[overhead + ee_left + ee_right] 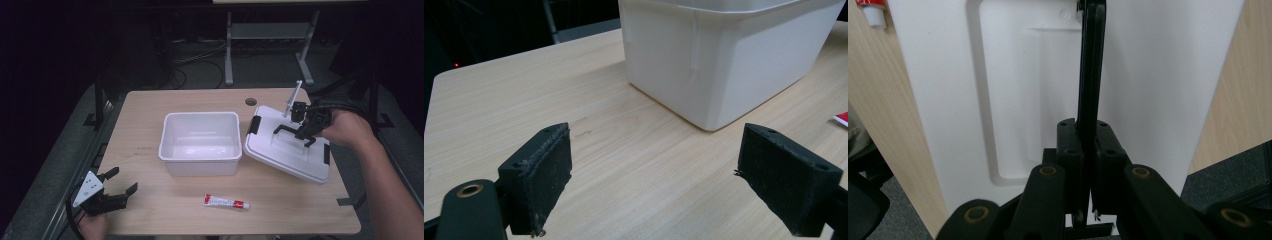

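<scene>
My right claw is clamped on the black handle of the white lid, the two pads pressed flat against either side of the bar. In the high view that lid sits at the right side of the wooden table, tilted, its near edge down on the wood and its far left corner just beside the right rim of the white bin. Black latches show on the lid's left and right edges.

My left claw rests near the front left corner of the table, jaws spread wide with nothing between them but bare wood. The bin's corner stands ahead of it, apart from the pads.

A red and white tube lies flat on the table in front of the bin, between my two hands and well apart from both claws. A round grommet hole sits in the table's far edge, just behind the lid. Beyond the table stands a grey metal frame with cables on the floor around it.

The bin stands upright in the middle of the table, uncovered, and its inside is bare white plastic.
</scene>
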Available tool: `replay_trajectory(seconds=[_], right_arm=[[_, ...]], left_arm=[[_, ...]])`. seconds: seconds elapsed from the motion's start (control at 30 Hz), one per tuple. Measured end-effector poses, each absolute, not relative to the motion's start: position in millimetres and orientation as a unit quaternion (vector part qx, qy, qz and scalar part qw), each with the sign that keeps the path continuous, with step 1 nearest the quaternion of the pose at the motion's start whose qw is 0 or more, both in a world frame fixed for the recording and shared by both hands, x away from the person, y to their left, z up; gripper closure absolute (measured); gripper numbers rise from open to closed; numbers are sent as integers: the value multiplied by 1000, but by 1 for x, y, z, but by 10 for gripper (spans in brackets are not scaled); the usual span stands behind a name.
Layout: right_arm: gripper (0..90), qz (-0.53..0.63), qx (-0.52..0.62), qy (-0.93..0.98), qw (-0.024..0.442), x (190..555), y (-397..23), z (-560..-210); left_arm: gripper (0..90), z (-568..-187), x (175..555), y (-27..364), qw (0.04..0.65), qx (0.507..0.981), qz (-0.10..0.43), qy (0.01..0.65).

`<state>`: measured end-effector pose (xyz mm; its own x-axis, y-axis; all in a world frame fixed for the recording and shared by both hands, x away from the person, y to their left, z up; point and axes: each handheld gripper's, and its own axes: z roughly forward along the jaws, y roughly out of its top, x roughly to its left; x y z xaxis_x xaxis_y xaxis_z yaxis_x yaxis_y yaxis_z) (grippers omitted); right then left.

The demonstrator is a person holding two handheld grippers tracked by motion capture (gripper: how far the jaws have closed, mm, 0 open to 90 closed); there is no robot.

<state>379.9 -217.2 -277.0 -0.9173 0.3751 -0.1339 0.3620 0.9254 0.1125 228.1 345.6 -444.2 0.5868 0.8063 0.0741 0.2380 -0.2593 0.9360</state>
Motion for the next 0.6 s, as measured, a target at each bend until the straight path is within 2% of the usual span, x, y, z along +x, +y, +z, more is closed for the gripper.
replay_trajectory(seconds=[0.3, 0.6], right_arm=[[844, 42, 198, 977, 66, 377, -229, -297], [844, 25, 206, 977, 45, 375, -239, -335]], left_arm=[[135, -444, 228, 345, 495, 740, 288, 353], [136, -444, 228, 346, 496, 739, 289, 353]])
